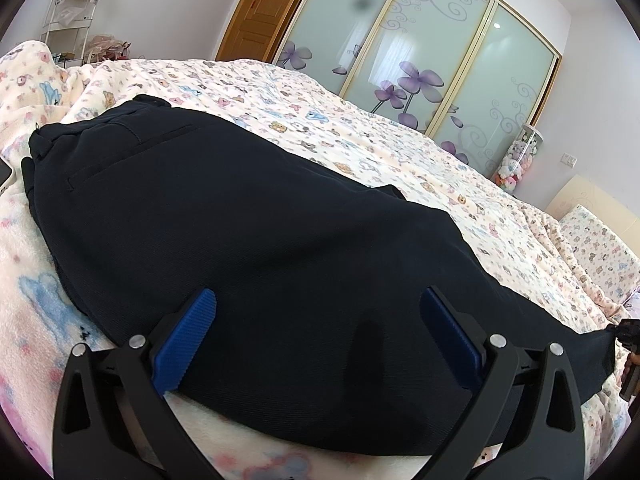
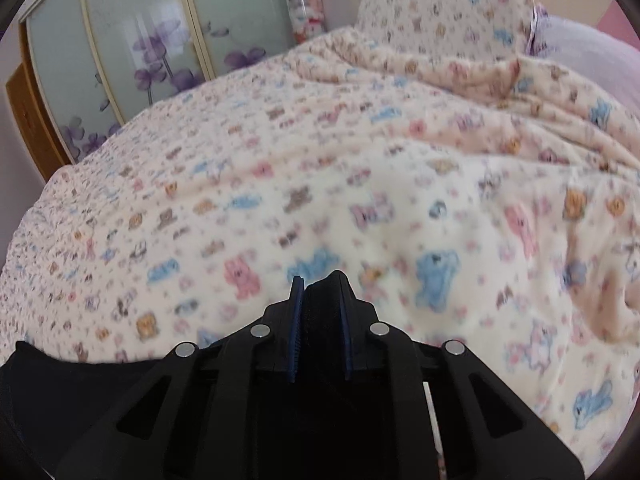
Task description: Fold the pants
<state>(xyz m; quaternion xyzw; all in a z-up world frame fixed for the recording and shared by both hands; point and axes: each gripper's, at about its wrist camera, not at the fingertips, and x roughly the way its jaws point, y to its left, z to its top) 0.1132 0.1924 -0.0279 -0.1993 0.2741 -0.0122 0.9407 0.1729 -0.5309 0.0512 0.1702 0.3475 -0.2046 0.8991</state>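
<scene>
Dark navy pants [image 1: 240, 240] lie flat on the bed, waistband at the far left, legs running to the right. My left gripper [image 1: 318, 308] is open, its blue-padded fingers [image 1: 188, 336] spread over the near edge of the pants at mid-leg. My right gripper [image 2: 320, 292] is shut on a bunch of the dark pants fabric [image 2: 324, 320], held above the blanket; more of the pants [image 2: 80, 384] trail to the lower left. The right gripper shows at the far right edge of the left wrist view [image 1: 628, 336], at the leg ends.
The bed is covered by a cream blanket with cartoon animals [image 1: 400, 140]. A wardrobe with frosted floral sliding doors [image 1: 420, 52] stands behind, beside a wooden door [image 1: 260, 12]. A white shelf rack [image 1: 72, 12] is far left. A pillow [image 2: 440, 12] lies at the bed's head.
</scene>
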